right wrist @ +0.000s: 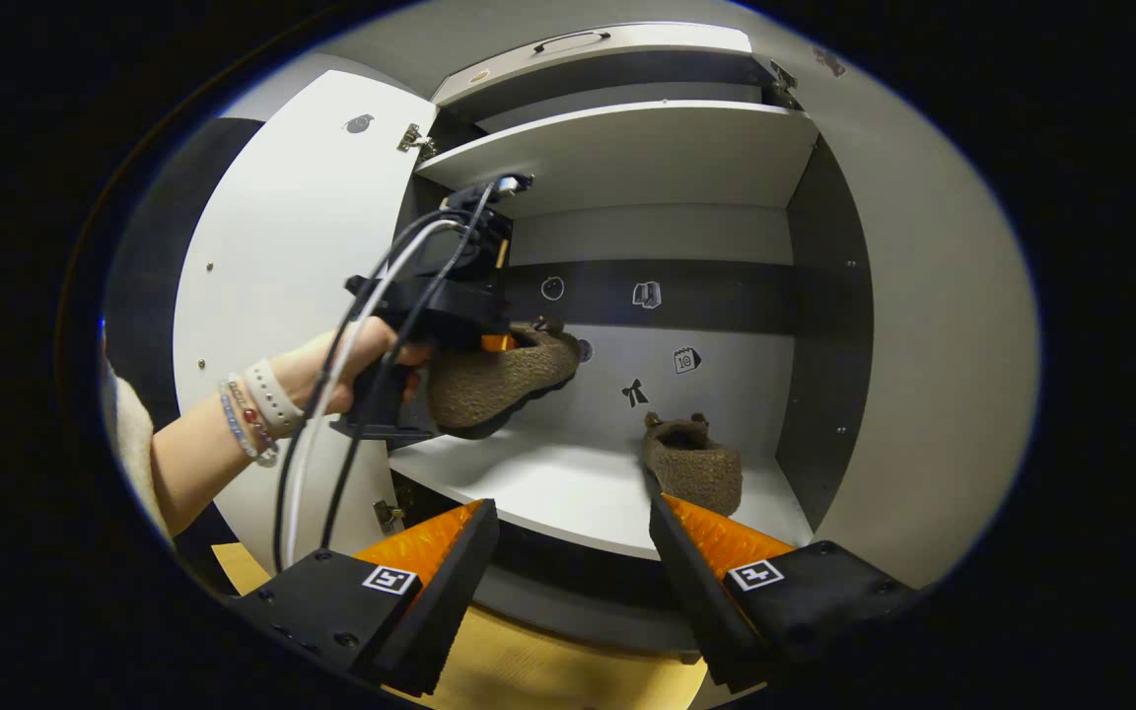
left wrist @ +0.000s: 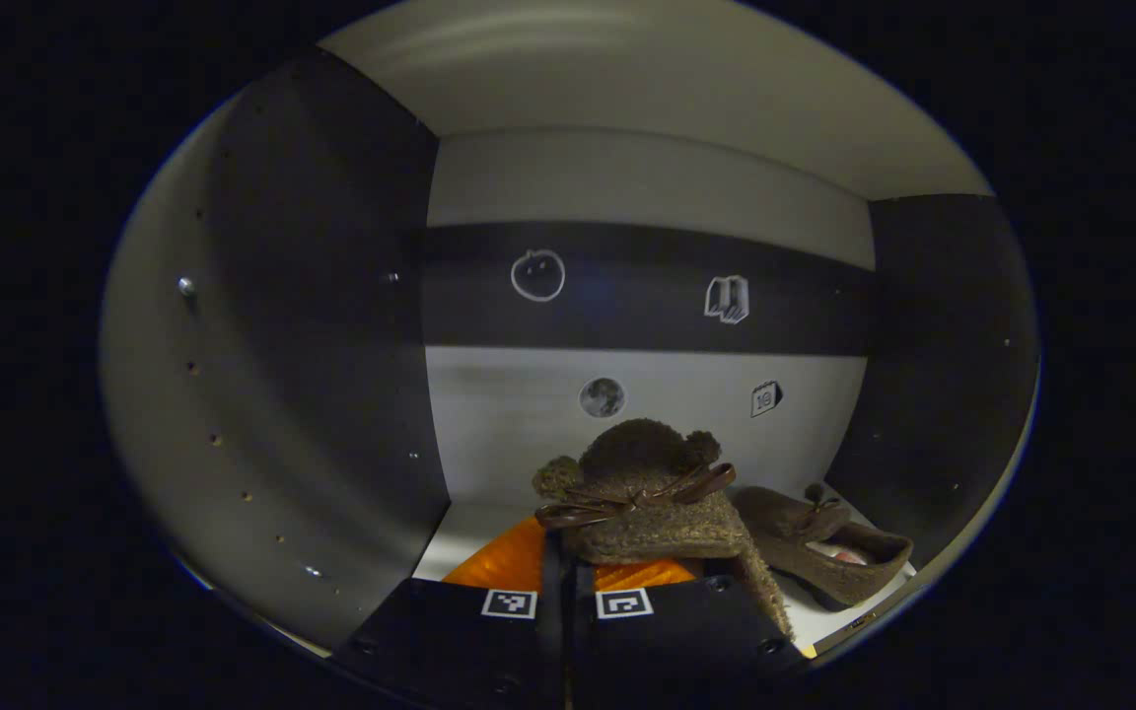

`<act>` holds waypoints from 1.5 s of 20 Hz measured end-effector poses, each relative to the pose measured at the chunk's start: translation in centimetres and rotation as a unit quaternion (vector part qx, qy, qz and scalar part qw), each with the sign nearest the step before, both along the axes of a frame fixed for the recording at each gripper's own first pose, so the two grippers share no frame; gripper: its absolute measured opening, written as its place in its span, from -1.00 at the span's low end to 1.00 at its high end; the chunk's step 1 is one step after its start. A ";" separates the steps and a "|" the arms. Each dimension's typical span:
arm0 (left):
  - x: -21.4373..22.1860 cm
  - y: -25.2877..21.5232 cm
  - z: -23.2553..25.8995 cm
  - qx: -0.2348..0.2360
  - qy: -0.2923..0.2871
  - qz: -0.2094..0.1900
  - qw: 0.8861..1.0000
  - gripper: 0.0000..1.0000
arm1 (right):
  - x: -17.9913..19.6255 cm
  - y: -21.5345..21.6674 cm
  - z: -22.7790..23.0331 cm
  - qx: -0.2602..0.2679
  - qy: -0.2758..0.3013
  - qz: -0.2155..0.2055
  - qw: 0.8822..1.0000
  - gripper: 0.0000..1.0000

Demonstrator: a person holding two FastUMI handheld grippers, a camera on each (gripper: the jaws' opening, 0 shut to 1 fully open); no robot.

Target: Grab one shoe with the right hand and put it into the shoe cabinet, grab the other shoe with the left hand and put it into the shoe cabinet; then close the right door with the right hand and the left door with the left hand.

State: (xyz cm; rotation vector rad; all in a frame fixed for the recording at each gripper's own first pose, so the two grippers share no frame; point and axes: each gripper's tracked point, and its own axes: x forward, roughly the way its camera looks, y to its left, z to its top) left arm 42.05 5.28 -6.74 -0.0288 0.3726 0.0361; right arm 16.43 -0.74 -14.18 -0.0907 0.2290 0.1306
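Observation:
My left gripper [left wrist: 568, 570] is shut on a brown fuzzy shoe [left wrist: 642, 503] with a bow, holding it inside the shoe cabinet. In the right gripper view a hand holds that gripper [right wrist: 430, 325], and its shoe [right wrist: 499, 385] hangs just above the white shelf [right wrist: 529, 483] on the left side. The other brown shoe [right wrist: 691, 463] rests on the shelf at the right, toe toward the back; in the left gripper view it [left wrist: 824, 552] lies to the right of the held one. My right gripper [right wrist: 573, 537] is open and holds nothing, in front of the shelf's edge.
The cabinet's left door [right wrist: 302, 276] stands open beside the person's arm [right wrist: 203, 444]. The right door [right wrist: 923, 345] is swung open too. An upper shelf [right wrist: 627, 148] caps the compartment. Dark side walls [left wrist: 331, 345] and a back panel [left wrist: 647, 286] enclose it.

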 end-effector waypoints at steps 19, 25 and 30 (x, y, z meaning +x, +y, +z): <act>1.8 -0.9 -6.8 0.040 0.054 -0.009 0.998 -0.25 | 1.4 -1.5 -2.2 0.019 0.030 0.004 0.999 0.96; -1.3 0.3 -4.7 0.057 0.027 -0.012 0.998 0.75 | 0.6 -1.0 -1.2 0.016 0.019 -0.002 1.000 0.97; -5.2 0.1 -1.1 0.066 -0.026 -0.033 0.997 0.92 | -1.2 0.3 0.6 0.006 0.003 -0.019 1.000 0.96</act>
